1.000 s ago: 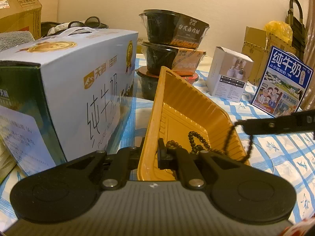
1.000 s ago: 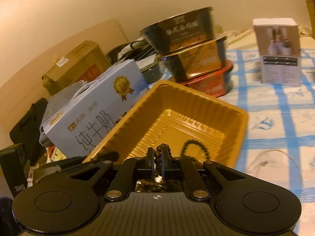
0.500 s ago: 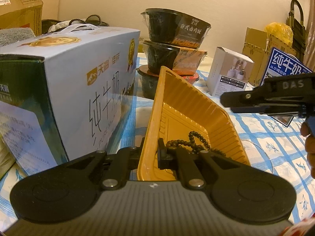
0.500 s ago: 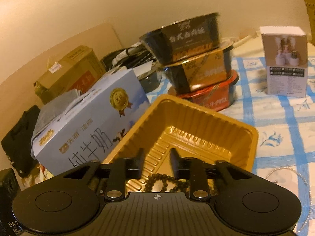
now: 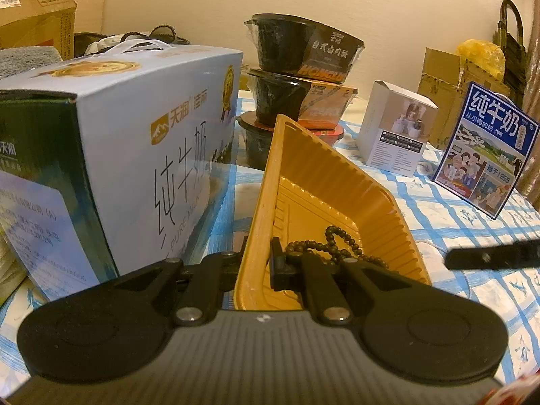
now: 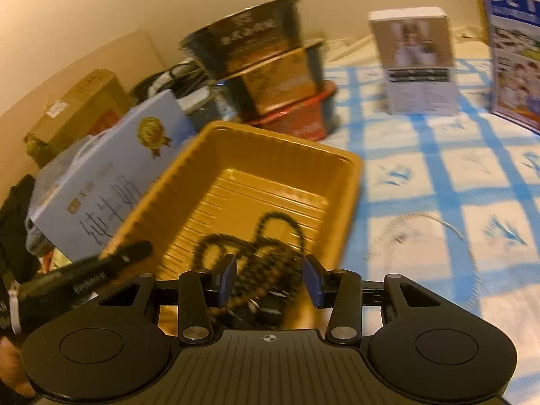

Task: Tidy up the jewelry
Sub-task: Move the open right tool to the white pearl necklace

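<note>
- Dark wooden bead string (image 6: 256, 249) lies heaped in the ribbed yellow plastic tray (image 5: 314, 182). Limp and light, I judge; it would sag and slip, so best pinched across bunched strands.
- Right tool (image 6: 268, 280): jaws have just been opening and stand apart, with beads loose in the gap below and the pads pressing nothing.
- Left tool (image 5: 258, 263): clamped on the tray's near wall, tilting the tray up off the blue-checked bench (image 5: 449, 209).
- Thin silvery chain (image 6: 425, 233) waits on the cloth beside the tray.
</note>
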Demonstrator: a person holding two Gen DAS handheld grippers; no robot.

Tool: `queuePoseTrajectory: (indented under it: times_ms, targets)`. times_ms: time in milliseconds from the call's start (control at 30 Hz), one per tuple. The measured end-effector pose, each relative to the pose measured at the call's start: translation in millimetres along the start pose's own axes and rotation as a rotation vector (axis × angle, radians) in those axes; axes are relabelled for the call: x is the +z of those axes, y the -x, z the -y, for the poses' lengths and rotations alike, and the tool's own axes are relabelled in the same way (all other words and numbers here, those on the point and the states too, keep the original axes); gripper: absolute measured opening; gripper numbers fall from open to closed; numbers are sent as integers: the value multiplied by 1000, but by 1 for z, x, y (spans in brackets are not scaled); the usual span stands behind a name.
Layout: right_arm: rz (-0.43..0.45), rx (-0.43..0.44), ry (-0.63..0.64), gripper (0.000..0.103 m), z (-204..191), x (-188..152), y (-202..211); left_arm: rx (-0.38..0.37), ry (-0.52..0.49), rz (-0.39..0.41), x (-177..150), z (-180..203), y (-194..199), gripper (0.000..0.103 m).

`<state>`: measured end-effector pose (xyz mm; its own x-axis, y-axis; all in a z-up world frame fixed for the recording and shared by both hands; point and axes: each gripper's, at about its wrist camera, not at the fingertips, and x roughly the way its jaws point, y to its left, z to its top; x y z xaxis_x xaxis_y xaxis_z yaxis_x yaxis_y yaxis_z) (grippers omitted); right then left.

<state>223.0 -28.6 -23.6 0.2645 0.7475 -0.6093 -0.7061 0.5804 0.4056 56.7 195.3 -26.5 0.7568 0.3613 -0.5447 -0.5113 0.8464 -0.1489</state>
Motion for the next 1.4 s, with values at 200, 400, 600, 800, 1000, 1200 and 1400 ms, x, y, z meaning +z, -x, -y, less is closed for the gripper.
queuePoseTrajectory:
  times_ms: [200, 400, 600, 800, 1000, 1200, 1400]
  targets:
    - [6, -83, -34, 45, 25, -14, 21, 2, -13, 0, 1, 1, 0, 7]
    - [19, -168, -65, 45, 48, -23, 40, 6, -14, 2, 1, 2, 0, 7]
    - [24, -242, -80, 45, 65, -28, 46, 8, -14, 1, 1, 2, 0, 7]
    - [9, -305, -70, 44, 83, -27, 40, 9, -17, 1, 1, 3, -1, 7]
    - [-21, -359, -18, 39, 100, -21, 21, 9, -22, -1, 0, 3, -2, 7]
    - [-55, -374, 27, 22, 111, -7, -2, 9, -23, 0, 0, 3, -2, 7]
    - [-89, -389, 61, 18, 116, 3, -24, 8, -28, -1, 0, 2, -3, 7]
